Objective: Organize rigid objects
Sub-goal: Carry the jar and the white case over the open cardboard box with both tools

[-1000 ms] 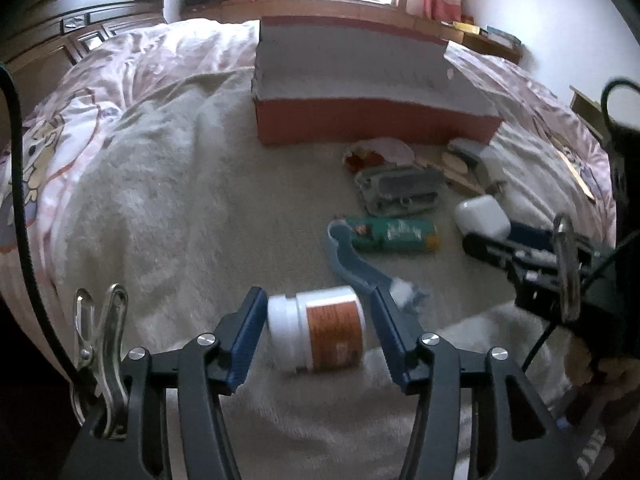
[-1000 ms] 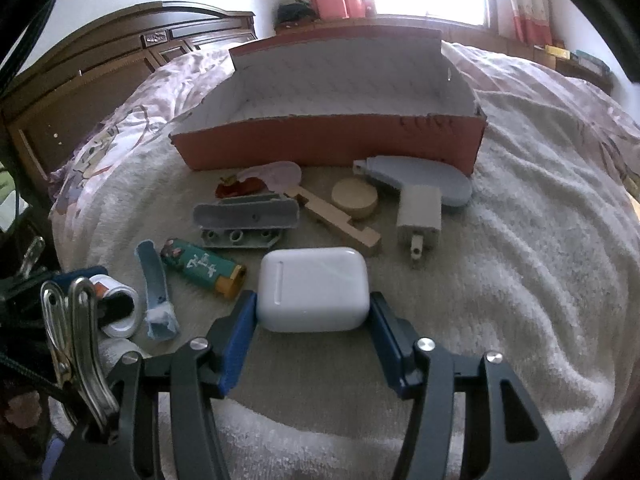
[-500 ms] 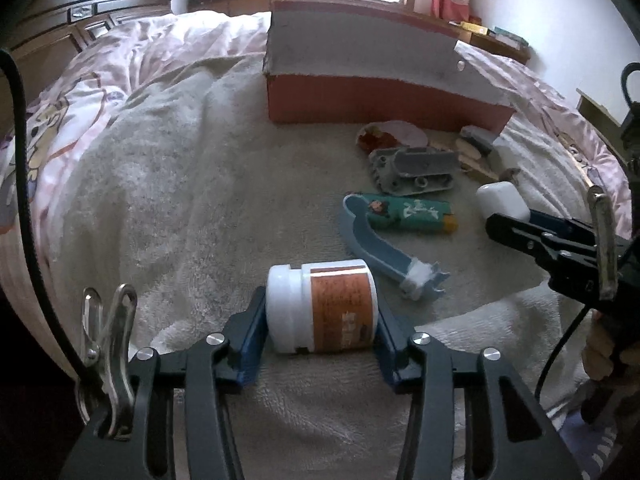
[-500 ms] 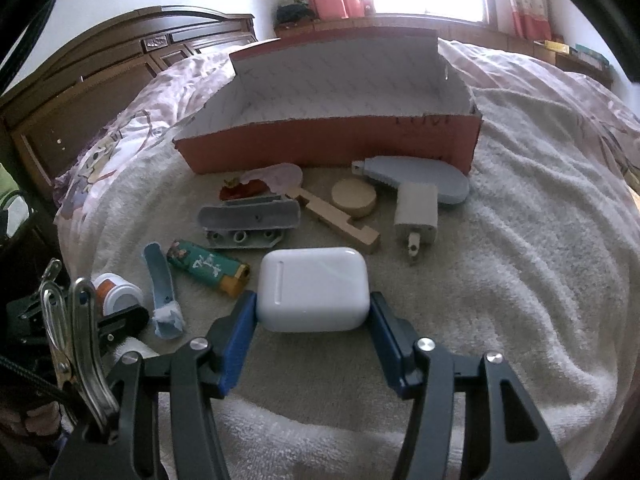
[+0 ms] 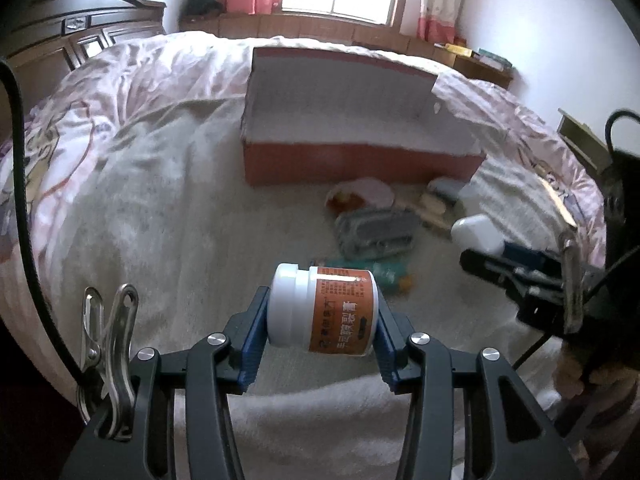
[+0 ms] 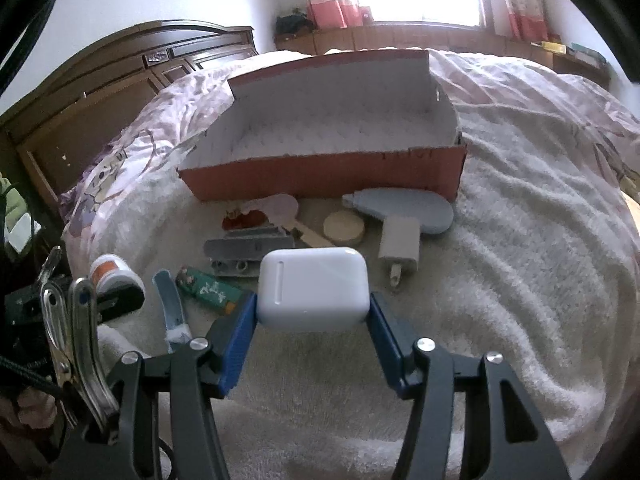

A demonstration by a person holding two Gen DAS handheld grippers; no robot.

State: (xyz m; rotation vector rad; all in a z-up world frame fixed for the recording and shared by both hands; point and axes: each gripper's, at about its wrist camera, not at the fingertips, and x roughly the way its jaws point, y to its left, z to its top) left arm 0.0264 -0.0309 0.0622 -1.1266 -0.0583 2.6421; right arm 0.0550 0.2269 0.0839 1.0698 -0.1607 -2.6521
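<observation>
- Left wrist view: our left gripper is clamped on a small white plastic jar with an orange label, lying sideways between the blue pads, lid towards the left pad. It appears to hang clear of the cream fleece blanket.
- We judge the jar light and stiff, but its round, smooth wall can roll or slip between flat pads; holding it end to end, lid against one pad and base against the other, looks the safer grip.
- Ahead stands the open red cardboard box with a white inside, the likely place for things to go. Between it and the jar lie a blurred grey plastic block and a green tube.
- Right wrist view: our right gripper is closed on a white rounded-rectangle earbud case, one pad on each short side, held above the blanket.
- The case is hard, glossy and light; we expect it to slide if squeezed loosely, so a grip across its flat short ends suits it.
- Near the box lie a white plug charger, a round wooden disc, a grey-blue flat plastic piece and a blue curved handle.
- The box interior looks bare in this view.
</observation>
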